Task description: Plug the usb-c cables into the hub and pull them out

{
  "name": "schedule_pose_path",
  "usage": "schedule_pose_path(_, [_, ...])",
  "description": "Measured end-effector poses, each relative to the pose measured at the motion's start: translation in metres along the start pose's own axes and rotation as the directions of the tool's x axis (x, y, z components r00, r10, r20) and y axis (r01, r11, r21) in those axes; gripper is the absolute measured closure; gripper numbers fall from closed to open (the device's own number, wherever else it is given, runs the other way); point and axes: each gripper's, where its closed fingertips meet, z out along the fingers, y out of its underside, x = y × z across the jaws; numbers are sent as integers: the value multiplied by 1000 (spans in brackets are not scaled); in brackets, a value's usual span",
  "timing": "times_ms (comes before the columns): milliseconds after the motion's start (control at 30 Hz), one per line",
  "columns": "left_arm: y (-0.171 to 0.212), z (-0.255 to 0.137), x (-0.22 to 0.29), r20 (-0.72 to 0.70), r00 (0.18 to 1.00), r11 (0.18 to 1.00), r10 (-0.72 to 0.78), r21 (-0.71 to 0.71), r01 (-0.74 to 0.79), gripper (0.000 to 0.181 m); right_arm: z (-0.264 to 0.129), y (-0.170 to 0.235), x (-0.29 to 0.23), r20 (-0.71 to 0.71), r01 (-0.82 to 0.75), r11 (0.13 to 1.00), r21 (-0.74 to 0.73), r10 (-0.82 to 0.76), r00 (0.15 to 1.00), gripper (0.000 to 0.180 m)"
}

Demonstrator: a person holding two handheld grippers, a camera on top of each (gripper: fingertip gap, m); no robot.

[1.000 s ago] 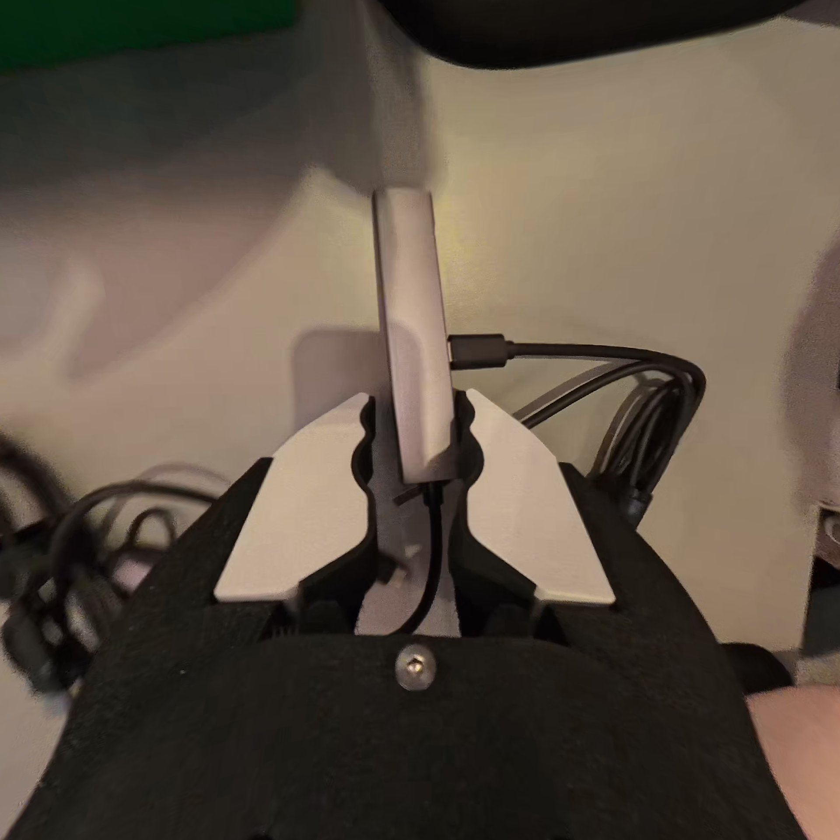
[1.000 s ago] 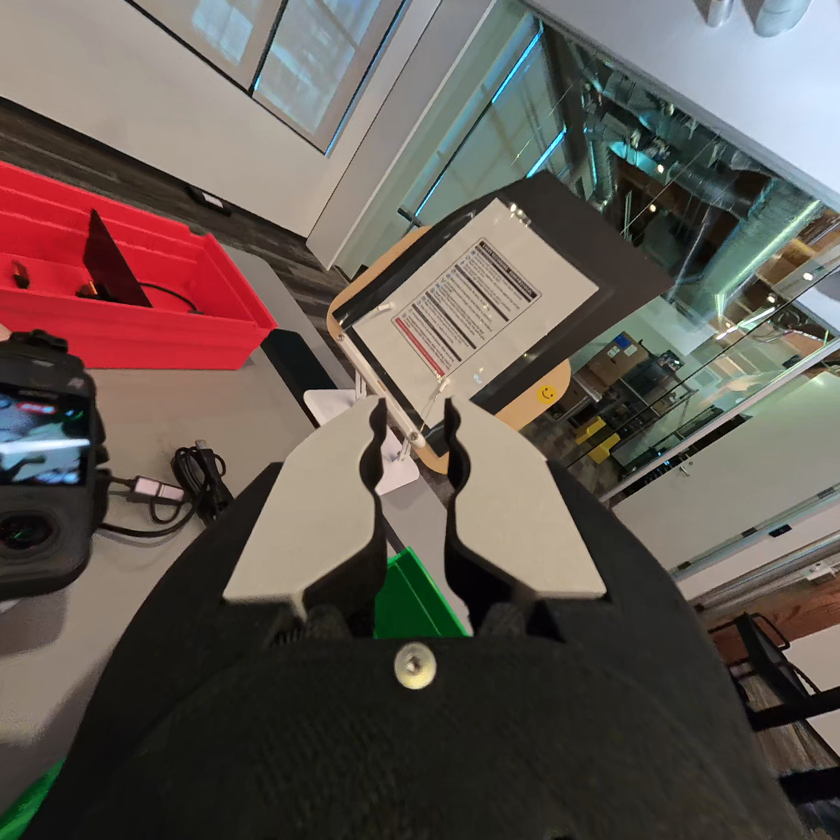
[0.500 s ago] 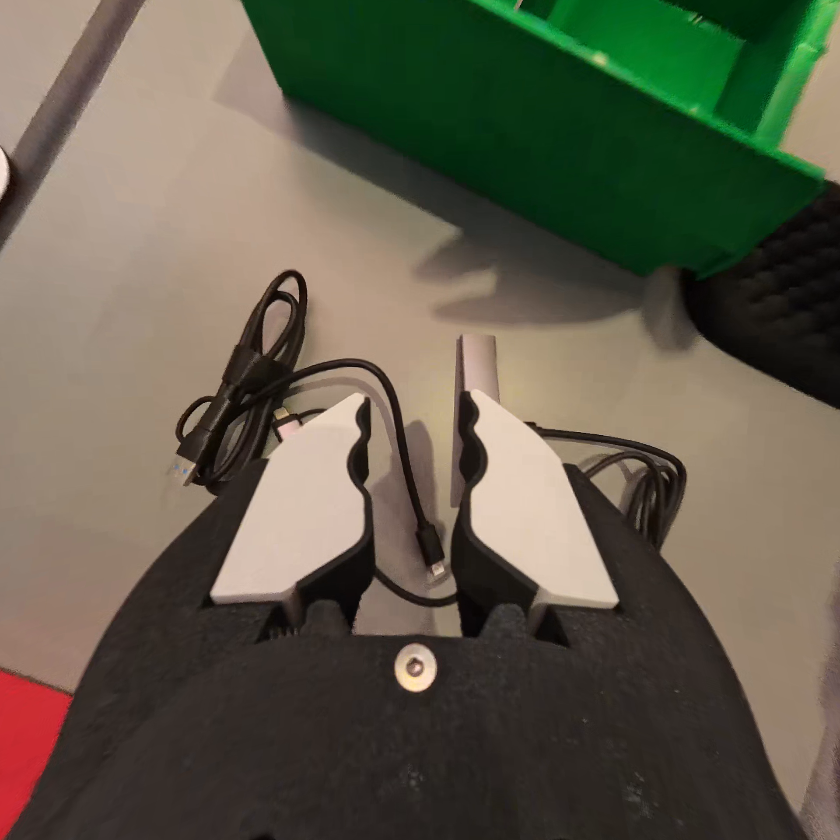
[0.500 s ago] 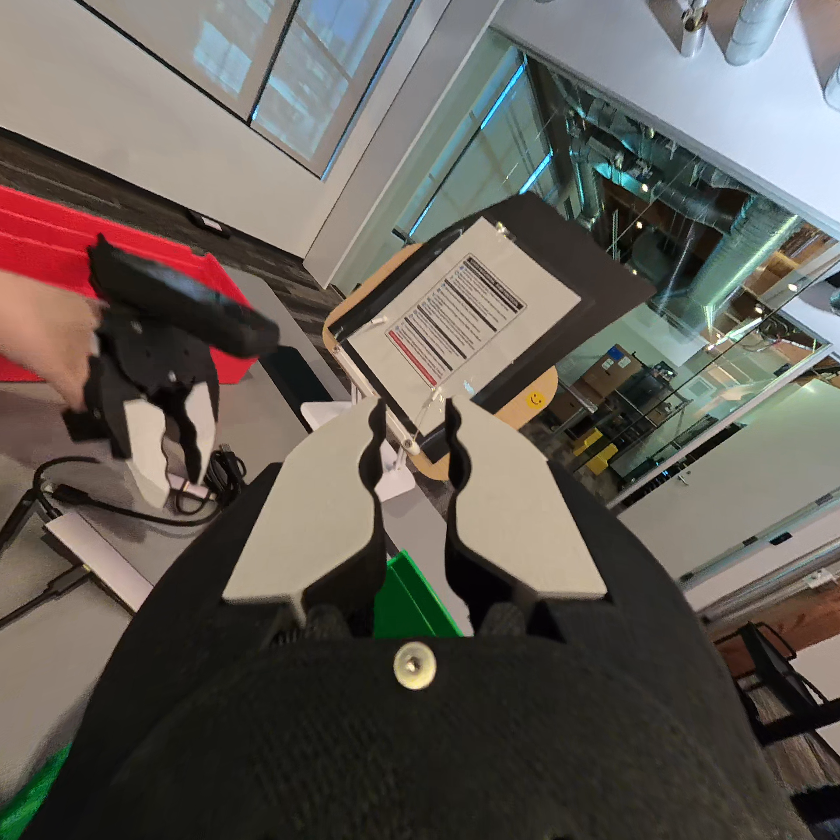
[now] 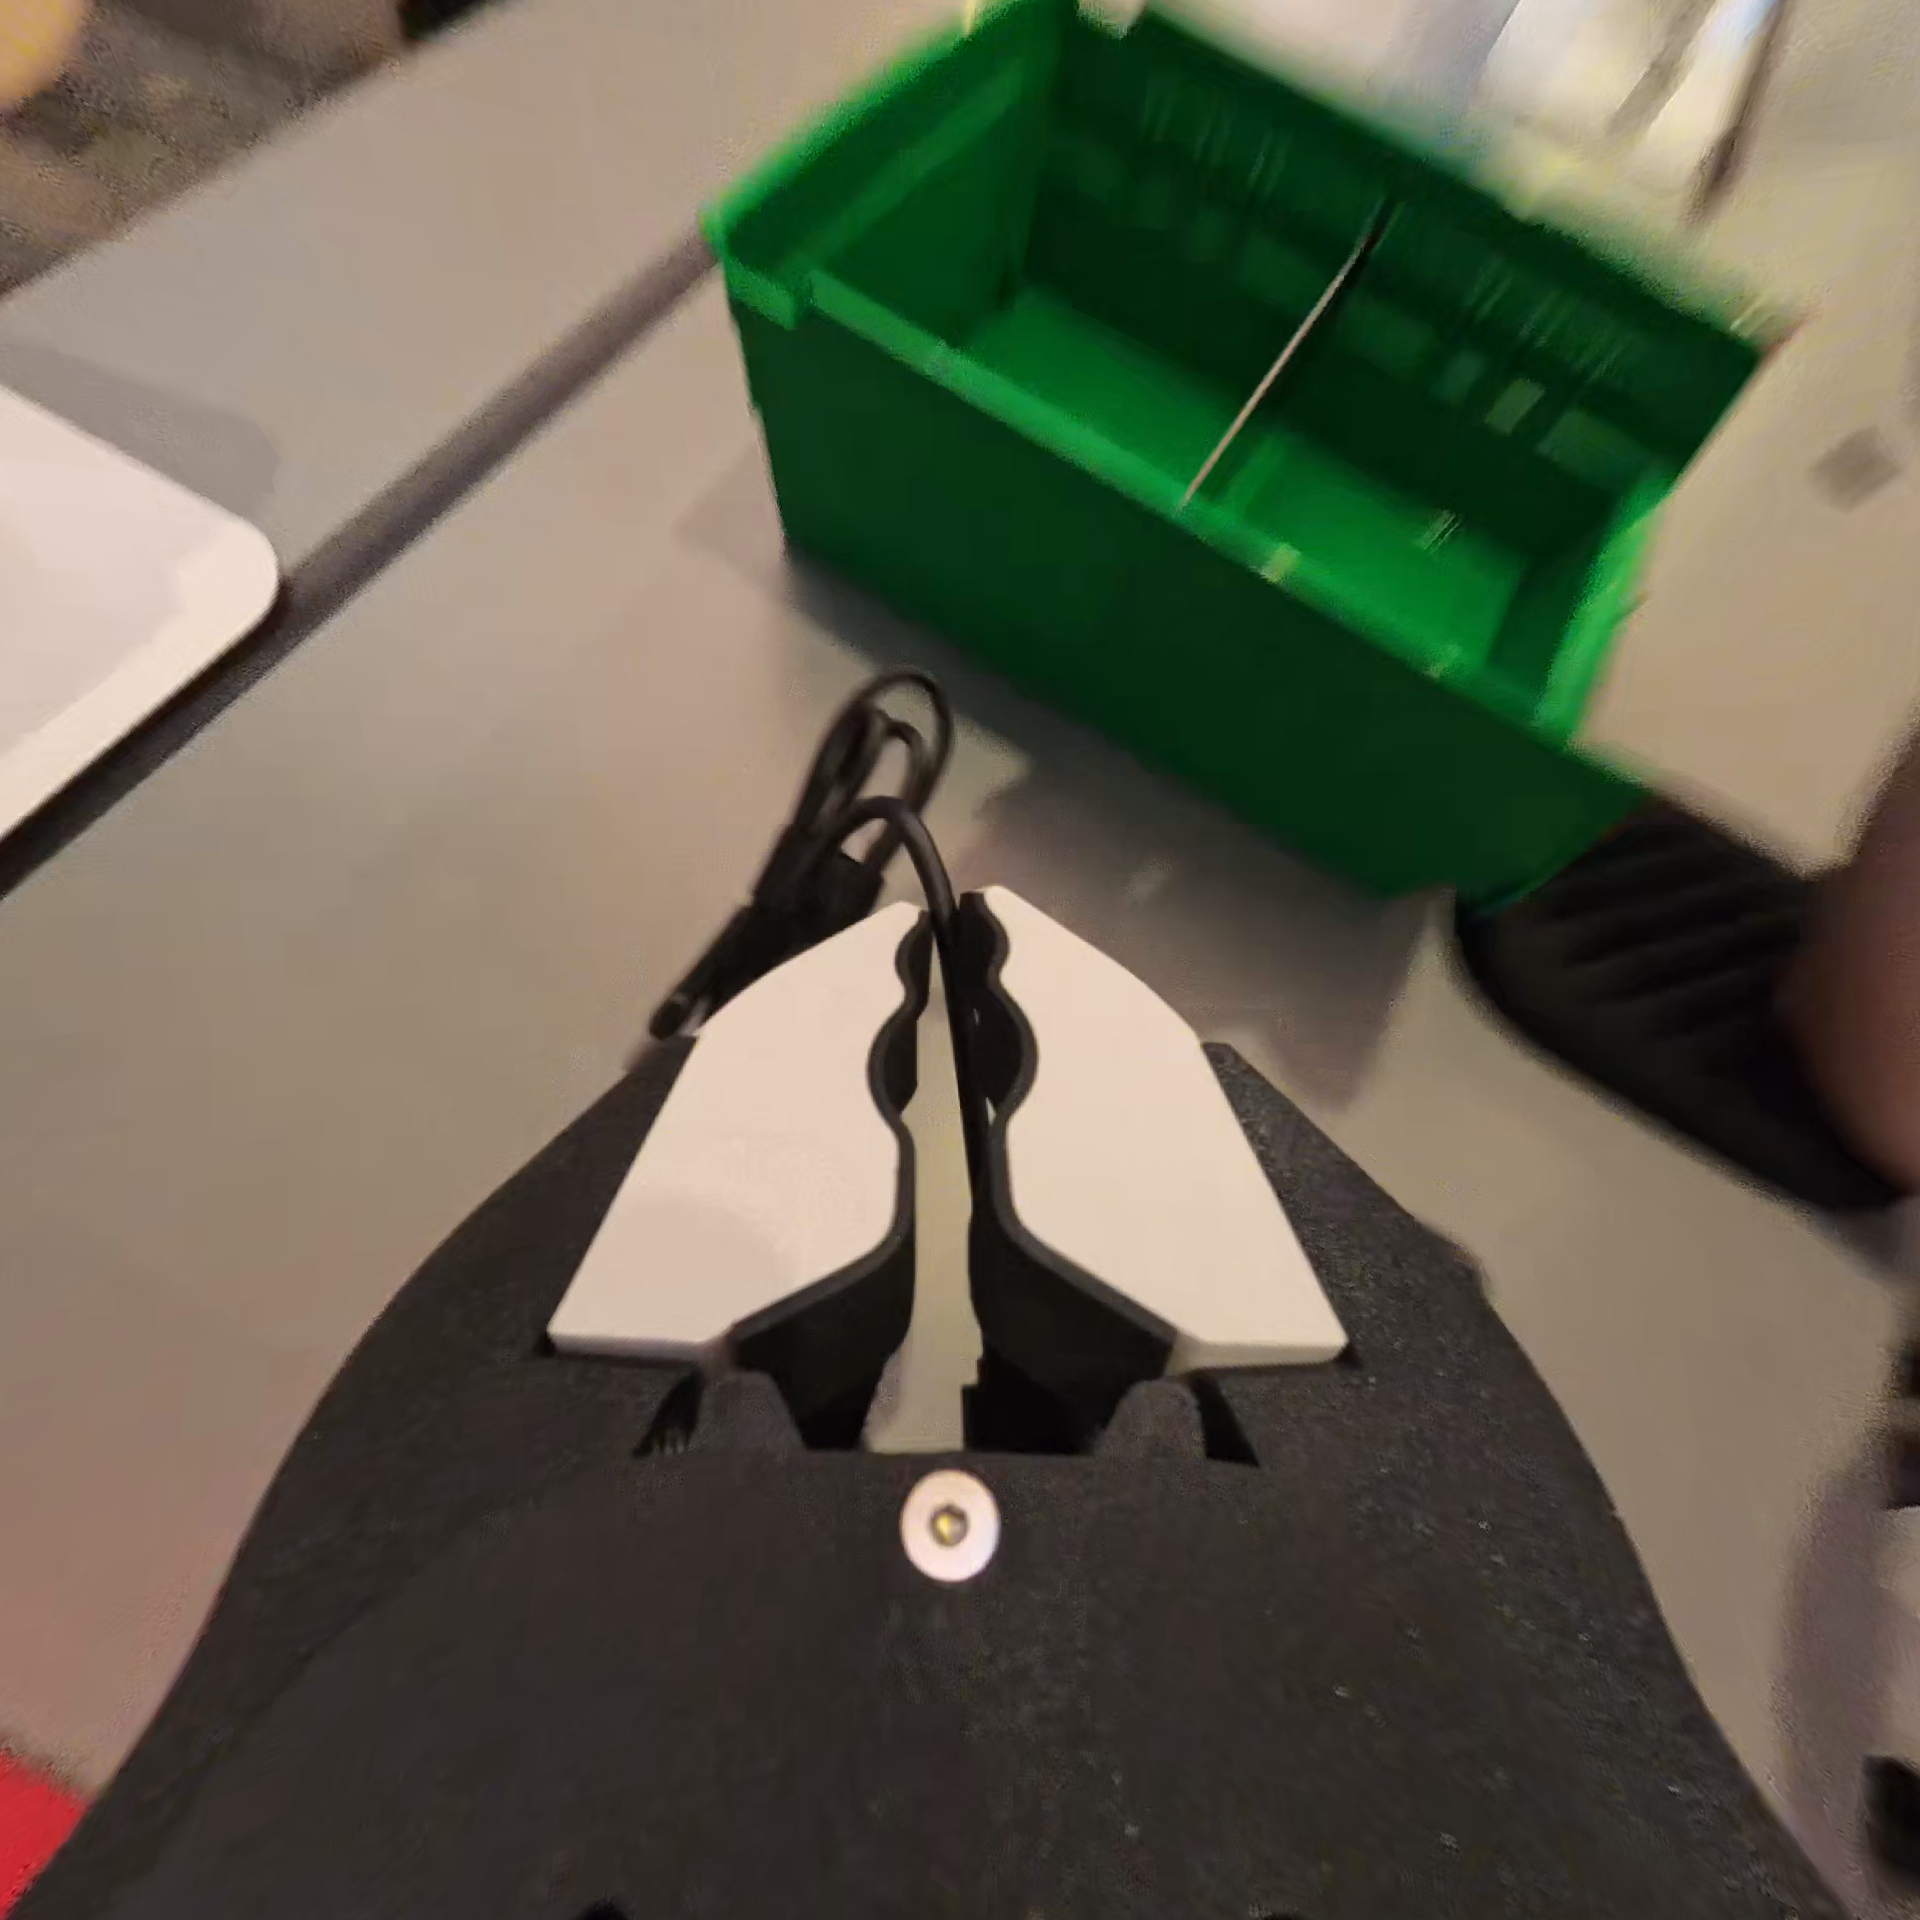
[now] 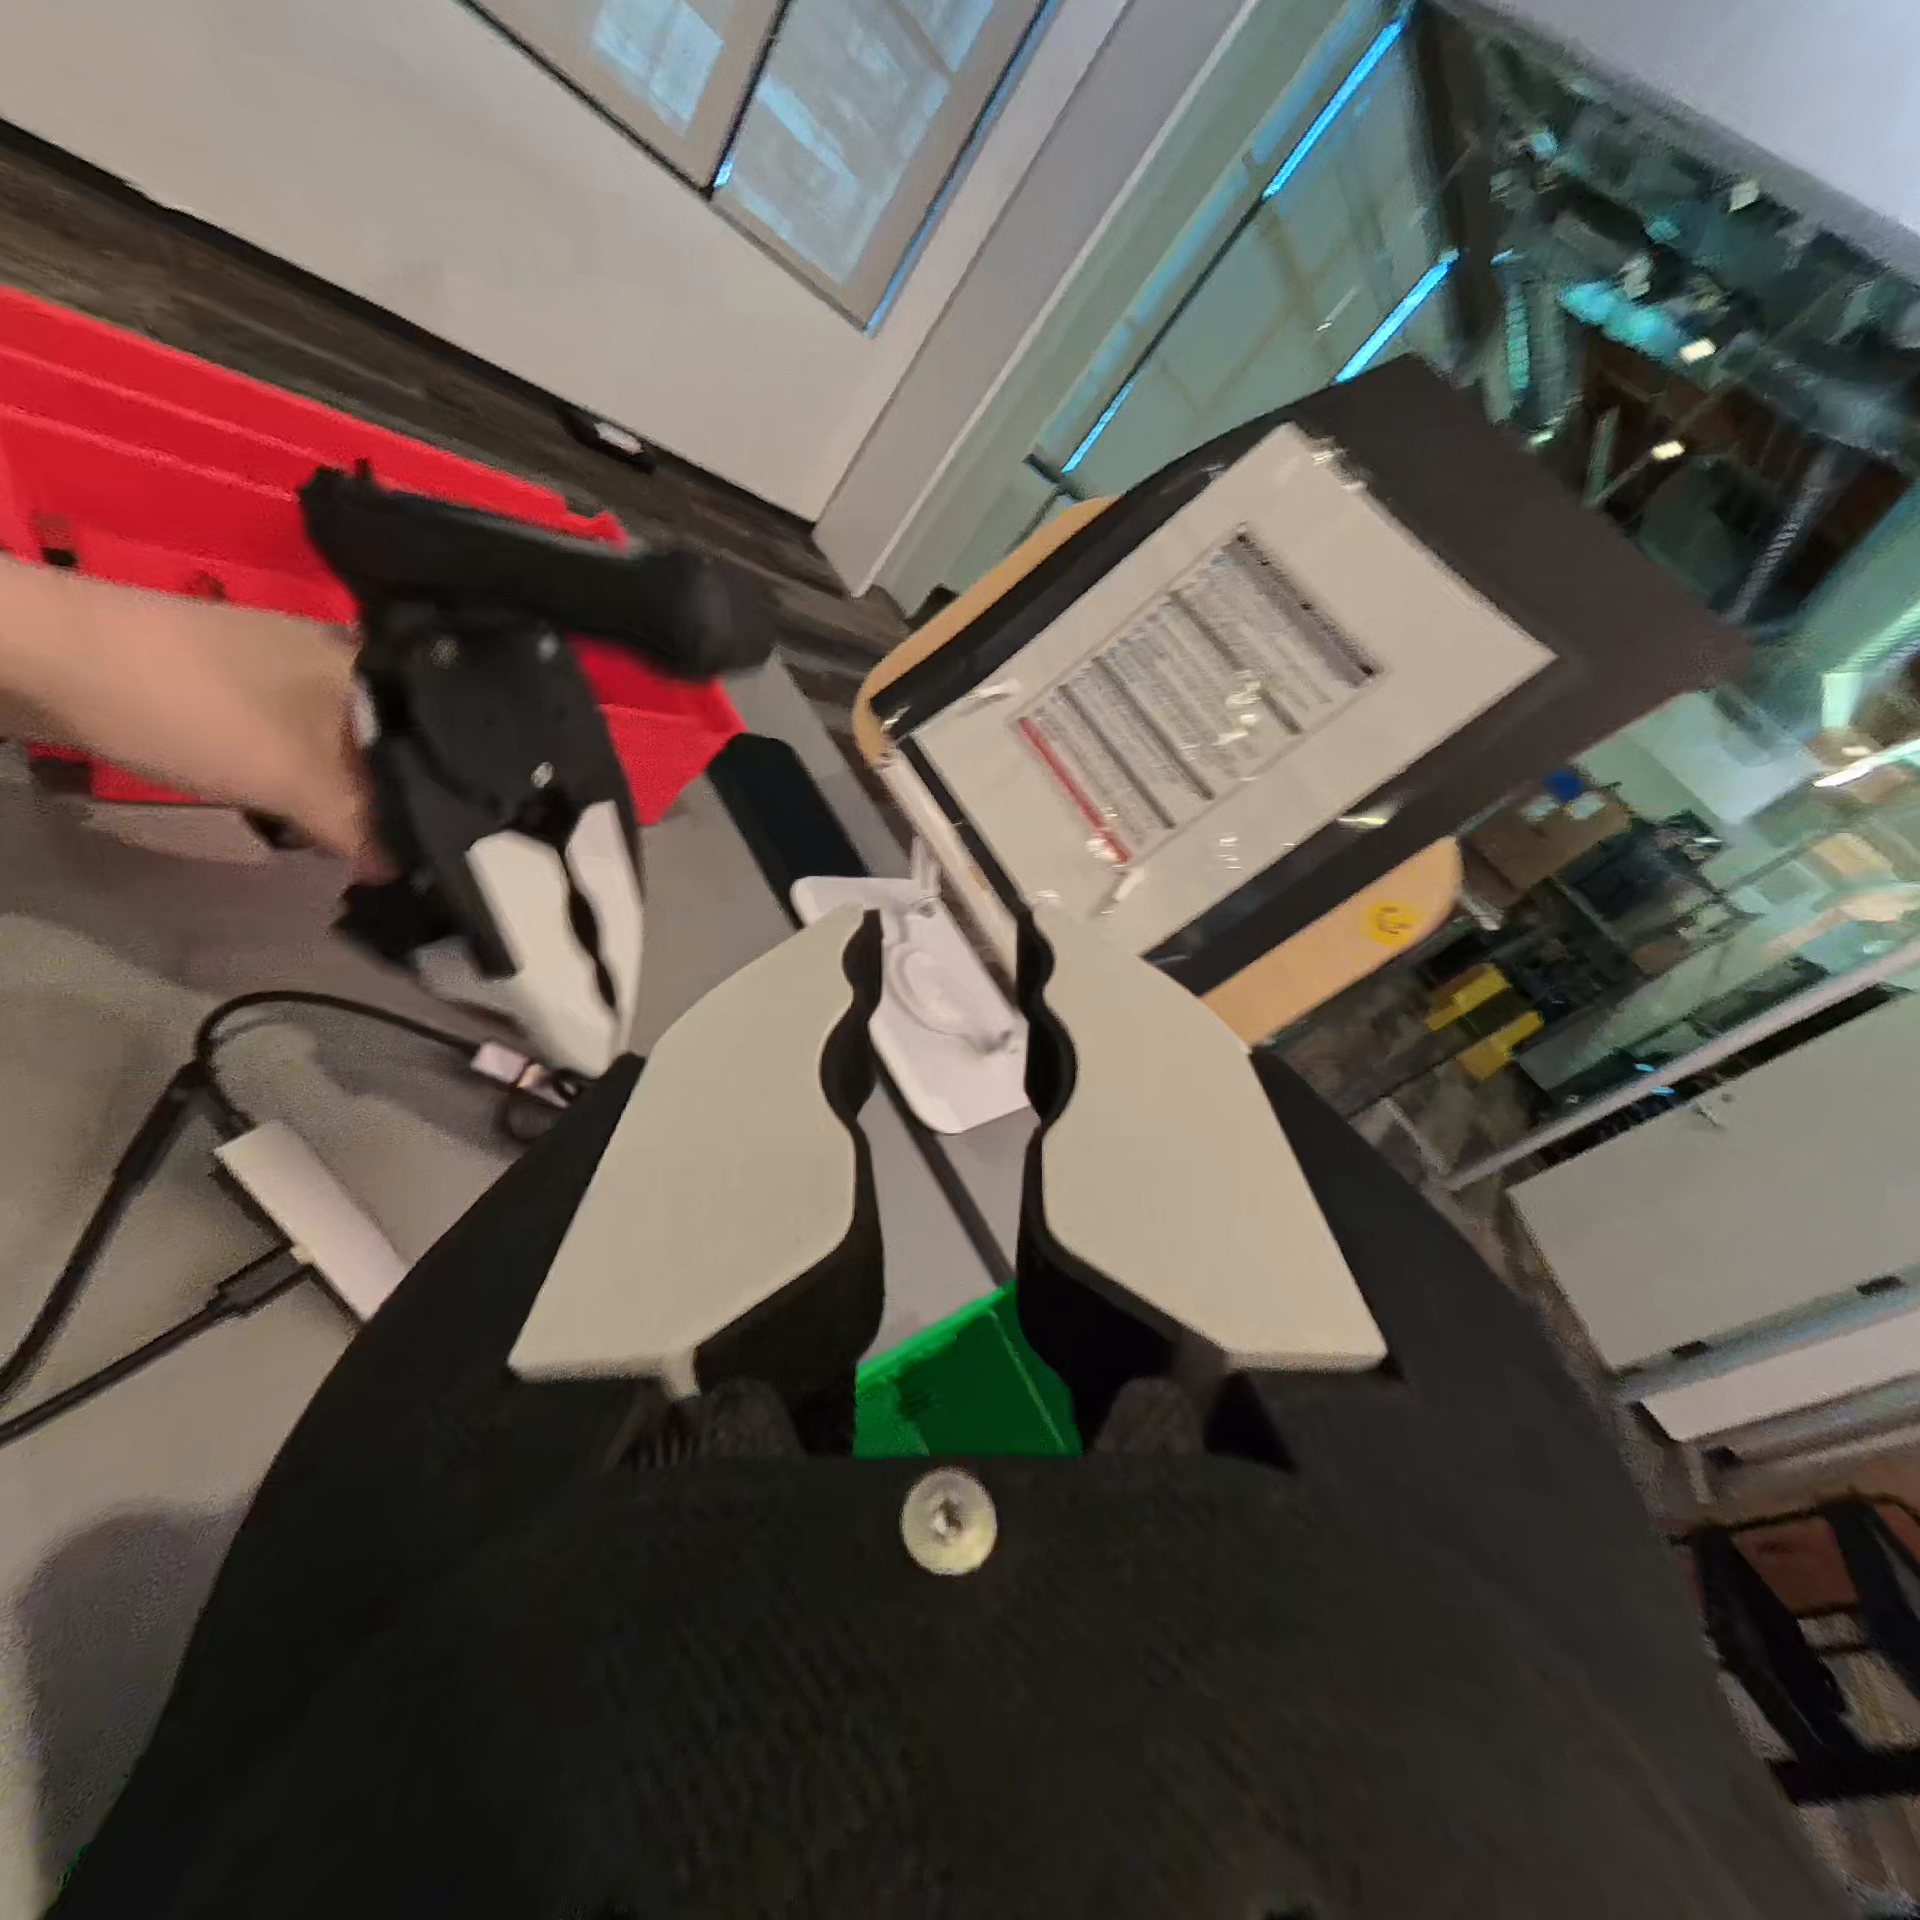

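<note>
The left gripper [image 5: 943, 904], black with white fingers [image 5: 764, 1132], is squeezing a black cable [image 5: 940, 883]. A green bin [image 5: 1091, 613] is sitting on the grey table [image 5: 364, 935]. A red bin [image 6: 156, 468] is showing behind.

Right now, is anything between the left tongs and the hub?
Nothing solid shows. The left tongs, shut on a cable, hang beside the hub; only a slack cord lies on the table between them.

Right gripper [image 6: 945, 935] hangs in the air, jaws parted, nothing between them. Off to its left, the left gripper [image 6: 597, 961] is down at the grey table [image 6: 156, 1475], just beside the silver hub [image 6: 312, 1210], a black cable [image 6: 125, 1174] looping alongside.
</note>
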Motion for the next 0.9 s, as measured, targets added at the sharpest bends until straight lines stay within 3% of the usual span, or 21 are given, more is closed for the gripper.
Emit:
schedule_pose_path(33, [-13, -12, 3, -60, 997, 995, -47, 83, 52, 177, 9, 3, -9, 45, -12, 1000, -19, 13, 999, 154])
schedule_pose_path(100, [-31, -36, 5, -189, 974, 969, -123, 190, 159, 177, 27, 10, -35, 180, -43, 997, -63, 53, 982, 154])
schedule_pose_path(233, [-52, -81, 8, -376, 913, 916, -157, 290, 277, 177, 47, 19, -94, 476, -86, 988, -130, 139, 868, 160])
schedule_pose_path(333, [-52, -99, 7, -310, 946, 933, -88, 306, 187, 177, 65, 14, -88, 401, -69, 992, -102, 104, 910, 160])
schedule_pose_path(467, [-39, -104, 19, -215, 974, 975, 69, 219, -20, 177, 67, -14, -79, 254, 94, 991, 91, -114, 960, 153])
schedule_pose_path(667, [-32, -104, 45, -207, 952, 967, 227, 166, -195, 177, 83, 20, -106, 361, 186, 980, -74, -147, 921, 147])
schedule_pose_path(700, [-33, -104, 47, -195, 950, 962, 244, 169, -212, 177, 81, 20, -114, 400, 206, 977, -62, -165, 901, 169])
schedule_pose_path(733, [-34, -104, 47, -180, 951, 960, 251, 175, -220, 177, 80, 19, -116, 413, 222, 973, -58, -179, 893, 174])
schedule_pose_path(800, [-41, -113, 46, -163, 954, 952, 250, 222, -212, 175, 79, 13, -111, 384, 235, 971, -36, -204, 901, 174])
schedule_pose_path(867, [-49, -133, 33, -105, 972, 943, 209, 284, -172, 152, 78, 5, -100, 309, 280, 960, -10, -264, 914, 174])
schedule_pose_path(900, [-51, -146, 23, -76, 982, 941, 174, 308, -143, 150, 77, -1, -92, 239, 320, 947, 9, -313, 919, 174])
